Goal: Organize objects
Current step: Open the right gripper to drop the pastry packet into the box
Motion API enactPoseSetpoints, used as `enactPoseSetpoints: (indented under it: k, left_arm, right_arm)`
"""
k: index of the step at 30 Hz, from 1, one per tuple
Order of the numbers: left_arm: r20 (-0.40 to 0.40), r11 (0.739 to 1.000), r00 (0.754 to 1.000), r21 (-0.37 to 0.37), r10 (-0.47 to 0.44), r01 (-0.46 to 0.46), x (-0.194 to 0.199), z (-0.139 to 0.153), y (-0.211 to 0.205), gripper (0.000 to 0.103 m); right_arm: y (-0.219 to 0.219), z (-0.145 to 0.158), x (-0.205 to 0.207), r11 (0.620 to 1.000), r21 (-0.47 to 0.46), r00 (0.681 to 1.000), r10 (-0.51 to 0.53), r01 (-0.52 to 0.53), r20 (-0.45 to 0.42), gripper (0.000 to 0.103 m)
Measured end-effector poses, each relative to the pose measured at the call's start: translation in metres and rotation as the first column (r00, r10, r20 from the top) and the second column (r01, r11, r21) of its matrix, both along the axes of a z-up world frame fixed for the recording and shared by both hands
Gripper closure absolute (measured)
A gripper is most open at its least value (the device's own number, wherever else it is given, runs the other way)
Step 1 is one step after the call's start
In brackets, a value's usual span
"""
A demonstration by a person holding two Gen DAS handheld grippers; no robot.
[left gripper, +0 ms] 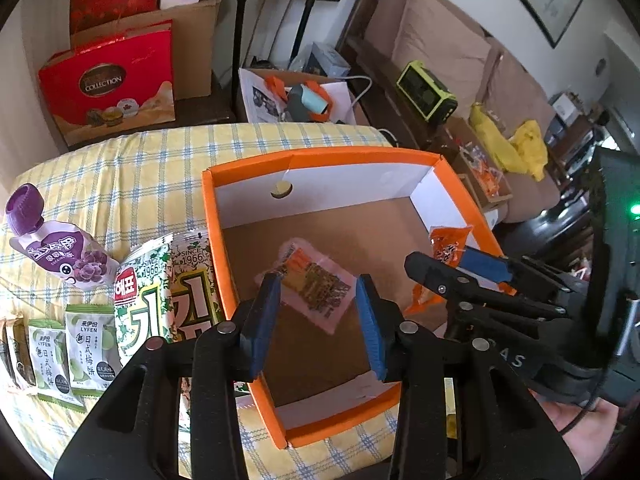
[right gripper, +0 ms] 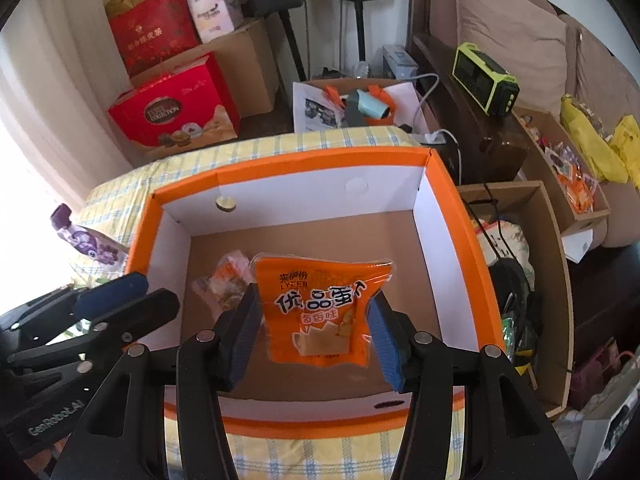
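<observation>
Left gripper clamped on pink snack packet. Right gripper clamped on orange snack packet. Both poised over orange box.

Yellow checked tablecloth carries orange box, snack packets beside it.

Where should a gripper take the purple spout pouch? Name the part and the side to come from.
Probably the round purple cap, from above, jaws across it. The purple pouch lies flat on the checked cloth, so its soft body offers little edge, while the rigid cap stands clear at its end.
</observation>
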State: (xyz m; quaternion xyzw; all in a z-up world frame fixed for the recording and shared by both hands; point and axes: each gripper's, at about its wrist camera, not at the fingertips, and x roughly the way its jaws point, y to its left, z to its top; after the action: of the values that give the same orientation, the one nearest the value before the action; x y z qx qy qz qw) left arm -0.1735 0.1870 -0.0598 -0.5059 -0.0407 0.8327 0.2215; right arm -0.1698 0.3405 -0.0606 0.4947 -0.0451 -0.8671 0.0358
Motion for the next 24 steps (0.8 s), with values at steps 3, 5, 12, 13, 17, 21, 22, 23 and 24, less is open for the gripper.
enactPoseSetpoints:
  k: [3,5,12,13,17,21,22,23,24]
  left_arm:
    - [-0.002,1.0,1.0,-0.002,0.004,-0.004,-0.001,0.002,-0.005,0.067]
    - [-0.003,1.0,1.0,-0.001,0.004,-0.004,-0.001,0.004,-0.008,0.067]
    - [-0.008,1.0,1.0,0.004,0.017,-0.017,0.002,0.007,-0.018,0.055]
    - [-0.011,1.0,1.0,0.007,0.021,-0.021,0.002,0.008,-0.019,0.051]
    - [-0.023,0.999,0.999,0.014,0.034,-0.034,0.005,0.013,-0.024,0.041]
    - [-0.028,0.999,0.999,0.015,0.042,-0.041,0.008,0.016,-0.031,0.035]
    - [-0.03,0.999,0.999,0.012,0.045,-0.044,0.009,0.016,-0.032,0.034]
    - [-0.032,0.999,0.998,0.01,0.047,-0.046,0.01,0.017,-0.034,0.033]
    - [-0.035,0.999,0.998,0.007,0.05,-0.05,0.011,0.018,-0.036,0.032]
  right_arm:
    - [0.0,-0.006,-0.003,1.0,0.0,1.0,-0.002,0.002,0.011,0.05]
    - [0.0,-0.01,-0.005,1.0,0.004,1.0,-0.006,0.005,0.018,0.049]
    - [-0.001,-0.023,-0.01,0.999,0.03,0.998,-0.013,0.012,0.055,0.041]
    - [-0.001,-0.023,-0.01,1.0,0.028,0.998,-0.015,0.014,0.054,0.041]
    - [0.002,-0.019,-0.008,1.0,0.021,0.999,-0.024,0.023,0.037,0.029]
    - [0.003,-0.008,-0.006,0.999,0.014,1.0,-0.031,0.031,-0.002,0.018]
    - [0.003,-0.004,-0.006,0.999,0.019,0.999,-0.038,0.039,-0.018,0.018]
    - [0.004,-0.002,-0.007,0.999,0.02,0.999,-0.041,0.042,-0.023,0.018]
    - [0.004,0.001,-0.007,0.999,0.017,0.999,-0.045,0.045,-0.025,0.018]
